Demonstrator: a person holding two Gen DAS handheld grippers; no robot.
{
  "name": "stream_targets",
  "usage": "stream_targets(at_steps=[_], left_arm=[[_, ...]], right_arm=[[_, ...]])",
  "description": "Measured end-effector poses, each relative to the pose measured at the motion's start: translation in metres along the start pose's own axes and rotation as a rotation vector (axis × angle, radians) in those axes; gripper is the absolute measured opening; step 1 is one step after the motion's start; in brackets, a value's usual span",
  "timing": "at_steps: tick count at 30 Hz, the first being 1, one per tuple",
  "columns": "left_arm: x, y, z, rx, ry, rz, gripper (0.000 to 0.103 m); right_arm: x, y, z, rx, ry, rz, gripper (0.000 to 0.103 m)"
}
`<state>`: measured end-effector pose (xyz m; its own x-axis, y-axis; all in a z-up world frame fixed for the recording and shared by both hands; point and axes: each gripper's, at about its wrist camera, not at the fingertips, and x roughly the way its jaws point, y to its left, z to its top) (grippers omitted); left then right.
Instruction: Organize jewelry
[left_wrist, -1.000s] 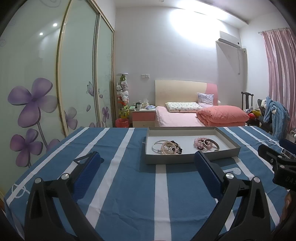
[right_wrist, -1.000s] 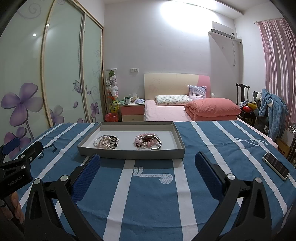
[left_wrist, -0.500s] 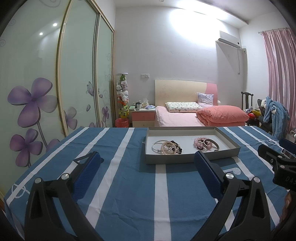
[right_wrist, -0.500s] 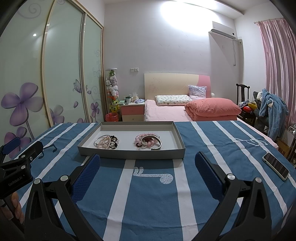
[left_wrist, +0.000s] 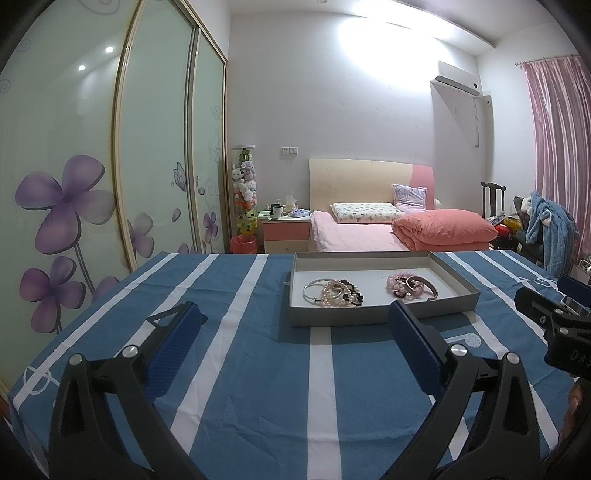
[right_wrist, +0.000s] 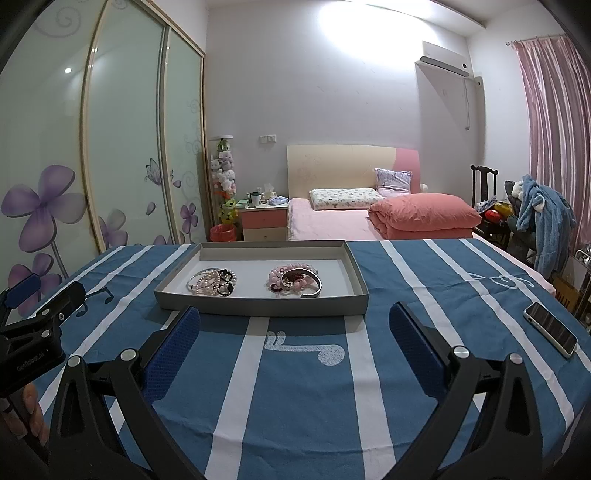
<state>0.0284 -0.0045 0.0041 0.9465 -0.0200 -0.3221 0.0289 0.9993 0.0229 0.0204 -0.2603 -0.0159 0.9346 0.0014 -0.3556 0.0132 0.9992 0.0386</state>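
A shallow grey tray (left_wrist: 373, 317) (right_wrist: 258, 308) stands on the blue striped tablecloth. It holds two heaps of bracelets: a pearl, black-bead and silver heap on the left (left_wrist: 334, 293) (right_wrist: 214, 282) and a pink-bead heap with a silver bangle on the right (left_wrist: 410, 286) (right_wrist: 293, 282). My left gripper (left_wrist: 293, 328) is open and empty, short of the tray's near wall. My right gripper (right_wrist: 295, 328) is open and empty, also short of the tray. Each gripper shows at the edge of the other's view.
A phone (right_wrist: 550, 328) lies on the cloth at the right. The table's far edge is just behind the tray. A bed (left_wrist: 388, 229), a nightstand (left_wrist: 286, 229) and a sliding-door wardrobe (left_wrist: 92, 166) stand beyond.
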Motion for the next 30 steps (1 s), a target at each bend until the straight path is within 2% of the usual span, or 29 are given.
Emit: stream_targets(at_steps=[30], left_arm=[[0.0058,0.0002,-0.0035,-0.005,0.015,-0.004,0.099]], right_arm=[[0.0003,0.0035,-0.0041,0.005,0.006,0.002,0.101]])
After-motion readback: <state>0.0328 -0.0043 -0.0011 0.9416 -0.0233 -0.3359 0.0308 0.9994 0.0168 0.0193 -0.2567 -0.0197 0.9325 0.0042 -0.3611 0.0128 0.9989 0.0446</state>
